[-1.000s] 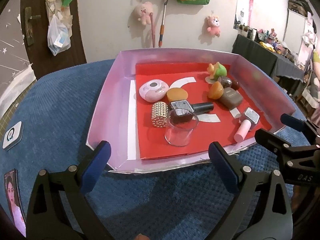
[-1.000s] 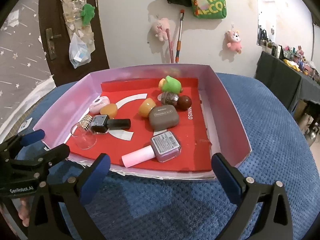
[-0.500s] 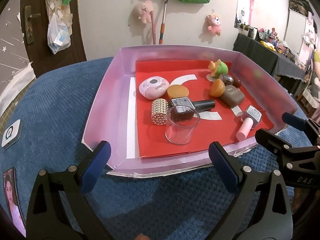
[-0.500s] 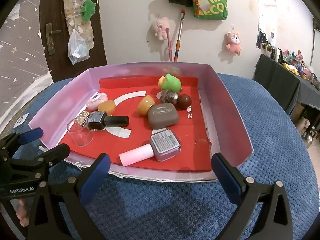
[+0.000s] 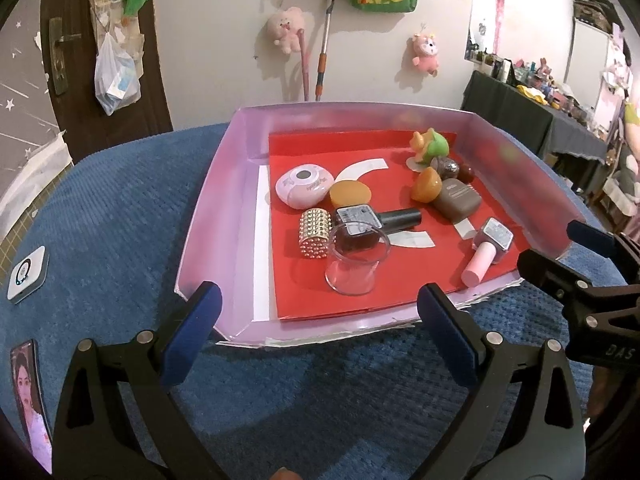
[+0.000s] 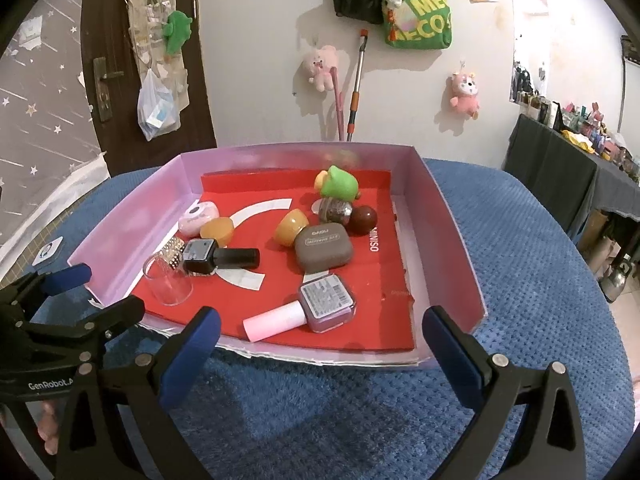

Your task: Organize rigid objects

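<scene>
A pink-walled box [image 5: 224, 184] [image 6: 444, 224] with a red floor sits on a blue cloth. It holds a clear cup [image 5: 356, 264] [image 6: 168, 280], a dark nail polish bottle [image 5: 372, 220] [image 6: 220, 258], a pink-capped polish bottle [image 5: 488, 252] [image 6: 308, 310], a studded gold cylinder [image 5: 314, 232], a pink round case [image 5: 304, 182], a grey case [image 5: 456, 200] [image 6: 324, 246], amber stones and a green toy [image 5: 430, 146] [image 6: 338, 184]. My left gripper [image 5: 318, 332] is open and empty before the box's near edge. My right gripper [image 6: 320, 344] is open and empty there too.
A white tag [image 5: 26, 276] and a photo card [image 5: 30, 392] lie on the cloth at left. Plush toys and a bag hang on the wall behind. A dark cluttered table [image 5: 532, 116] stands at right.
Both grippers have pulled back and risen slightly from the box, staying open. The objects in the box have not moved.
</scene>
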The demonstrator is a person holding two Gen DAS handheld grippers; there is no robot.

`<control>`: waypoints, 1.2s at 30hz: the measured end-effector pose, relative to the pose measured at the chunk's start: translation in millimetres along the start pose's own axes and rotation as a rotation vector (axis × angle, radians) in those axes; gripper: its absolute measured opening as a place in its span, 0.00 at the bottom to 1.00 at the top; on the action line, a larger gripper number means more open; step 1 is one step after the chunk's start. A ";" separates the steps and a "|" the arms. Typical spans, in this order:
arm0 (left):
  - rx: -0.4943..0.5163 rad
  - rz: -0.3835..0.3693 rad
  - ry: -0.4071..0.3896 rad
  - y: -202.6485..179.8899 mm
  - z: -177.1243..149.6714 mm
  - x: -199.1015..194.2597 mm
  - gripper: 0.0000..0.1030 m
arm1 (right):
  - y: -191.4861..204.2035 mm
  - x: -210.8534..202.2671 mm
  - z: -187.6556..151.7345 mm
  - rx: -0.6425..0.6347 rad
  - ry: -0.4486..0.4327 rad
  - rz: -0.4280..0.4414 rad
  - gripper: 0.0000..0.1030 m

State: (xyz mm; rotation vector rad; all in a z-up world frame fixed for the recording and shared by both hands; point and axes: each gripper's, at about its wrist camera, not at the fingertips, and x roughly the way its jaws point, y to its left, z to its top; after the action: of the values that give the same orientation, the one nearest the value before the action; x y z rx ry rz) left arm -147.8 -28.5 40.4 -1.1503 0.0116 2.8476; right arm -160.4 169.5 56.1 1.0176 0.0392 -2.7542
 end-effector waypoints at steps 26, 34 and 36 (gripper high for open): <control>-0.003 -0.030 0.038 -9.0 -39.4 -20.6 0.97 | -1.3 -36.2 -33.9 -0.010 0.019 0.006 1.00; -0.001 -0.041 0.086 -13.2 -55.1 -11.4 0.97 | -4.6 -24.8 -56.8 -0.010 0.091 0.009 1.00; -0.002 -0.046 0.094 -13.6 -57.2 -9.8 0.97 | -5.1 -23.5 -60.2 -0.011 0.101 0.009 1.00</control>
State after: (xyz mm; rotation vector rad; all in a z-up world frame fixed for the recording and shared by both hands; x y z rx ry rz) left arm -100.2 -17.5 6.2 -1.2672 -0.0124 2.7524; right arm -105.4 184.5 25.2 1.1505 0.0647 -2.6897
